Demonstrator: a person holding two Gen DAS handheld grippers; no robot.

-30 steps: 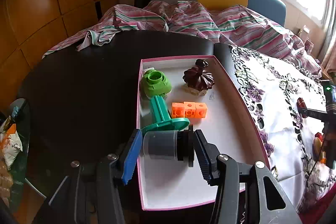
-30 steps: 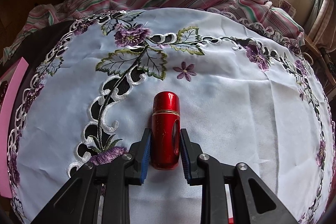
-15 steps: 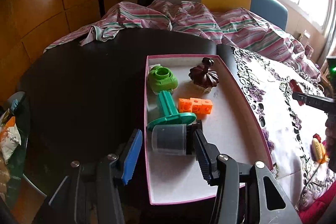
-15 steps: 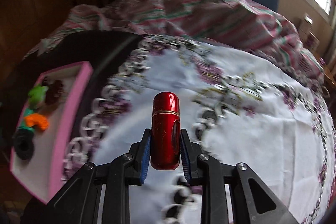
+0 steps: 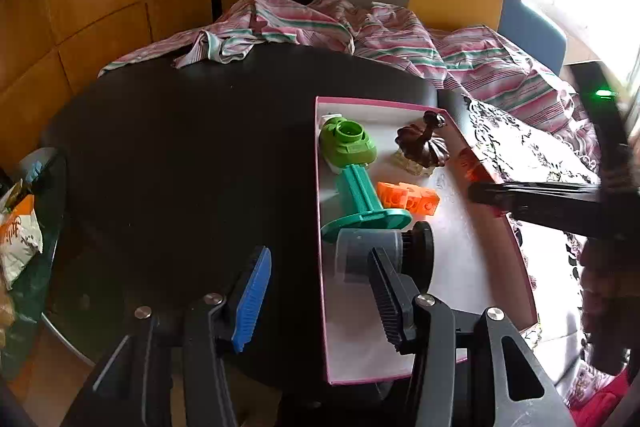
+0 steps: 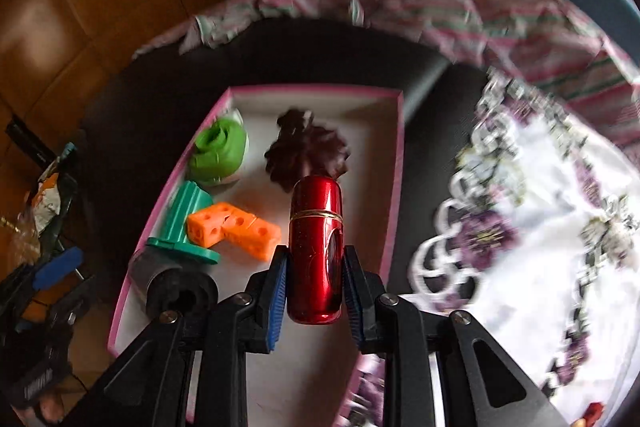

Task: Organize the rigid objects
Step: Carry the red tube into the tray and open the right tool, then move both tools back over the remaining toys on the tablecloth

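My right gripper (image 6: pixel 316 267) is shut on a glossy red tube (image 6: pixel 316 227) and holds it above the pink-walled tray (image 6: pixel 312 89). On the tray's white floor lie a green round piece (image 6: pixel 218 155), a teal stand (image 6: pixel 184 223), orange cubes (image 6: pixel 236 227), a dark brown ornament (image 6: pixel 304 151) and a grey cylinder with a black cap (image 5: pixel 368 255). My left gripper (image 5: pixel 318 255) is open and straddles the tray's left wall (image 5: pixel 322 187). Its right finger (image 5: pixel 384 287) stands just in front of the grey cylinder, not gripping it. The right gripper's dark body (image 5: pixel 560 203) reaches in from the right.
The tray sits on a round black table (image 5: pixel 180 167). A white embroidered cloth (image 6: pixel 520 227) covers the table's right part. Striped fabric (image 5: pixel 400 39) is heaped at the back before a grey, yellow and blue seat. A snack bag (image 5: pixel 16 227) lies at the left edge.
My right gripper has carried the red tube left from over the white cloth to above the tray. My left gripper has slid left off the grey cylinder, which stays in the tray.
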